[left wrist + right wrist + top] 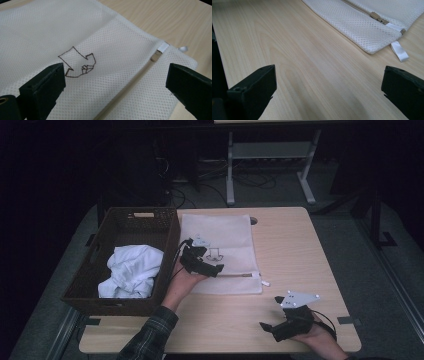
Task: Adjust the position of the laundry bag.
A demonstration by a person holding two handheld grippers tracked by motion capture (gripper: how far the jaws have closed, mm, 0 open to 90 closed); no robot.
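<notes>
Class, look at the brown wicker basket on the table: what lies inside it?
Inside the basket lies a crumpled white cloth, bunched toward the near end. Whatever lies beneath the cloth is covered; the basket's far end looks dark and bare.

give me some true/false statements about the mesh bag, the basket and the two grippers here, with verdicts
1. The left gripper hangs over the white mesh bag with its jaws apart. True.
2. The right gripper is clamped on the bag's zipper pull. False: its jaws are wide open over bare table, apart from the bag.
3. The brown woven basket holds white cloth. True.
4. The mesh bag lies inside the basket. False: it lies flat on the table, beside the basket.
5. The bag has a dark outline drawing stitched on it. True.
6. The bag's zipper is fully open. False: it looks closed along the length that shows.
</notes>
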